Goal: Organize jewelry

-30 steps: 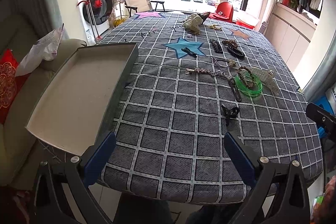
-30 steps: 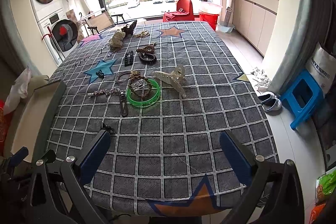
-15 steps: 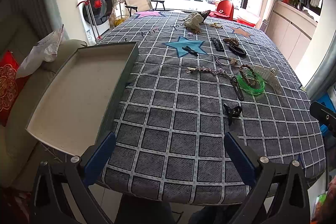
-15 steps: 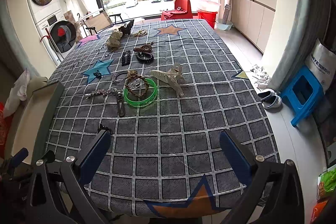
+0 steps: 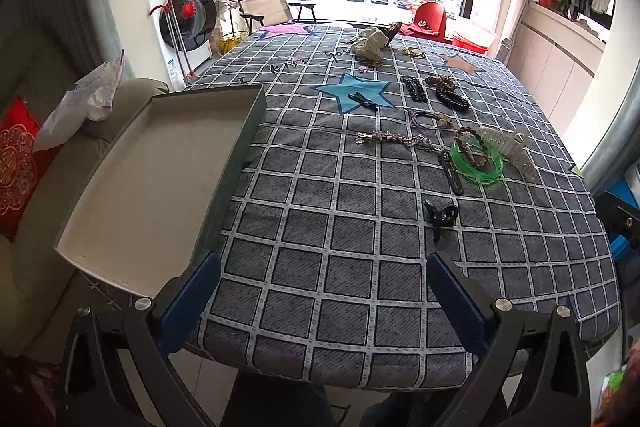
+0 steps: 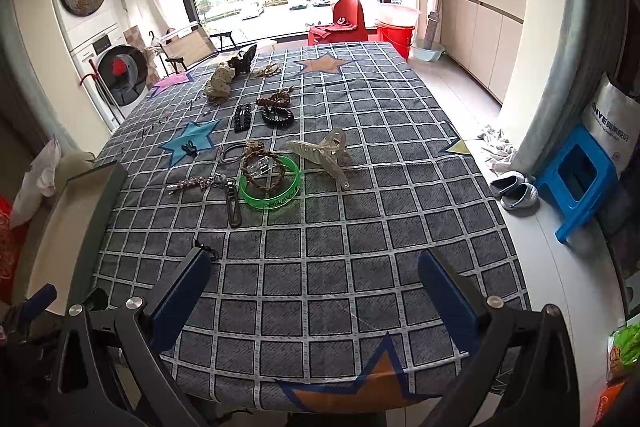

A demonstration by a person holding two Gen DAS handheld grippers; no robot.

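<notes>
Jewelry and hair pieces lie scattered on the checked grey tablecloth. A green bangle with a braided bracelet on it sits right of centre, and it shows as the green bangle in the right wrist view. A clear claw clip lies beside it. A small black claw clip is nearest my left gripper, which is open and empty over the table's near edge. My right gripper is open too, holding nothing. A shallow grey tray with a pale bare floor rests at the table's left edge.
Further back lie a black spiral hair tie, a black beaded piece and a cream scrunchie. A sofa with a red cushion stands left of the table. A blue stool and slippers are on the floor to the right.
Both grippers have pulled back slightly and risen, so the table looks a bit farther and more of its near edge shows. Both stay open. No object on the table has moved.
</notes>
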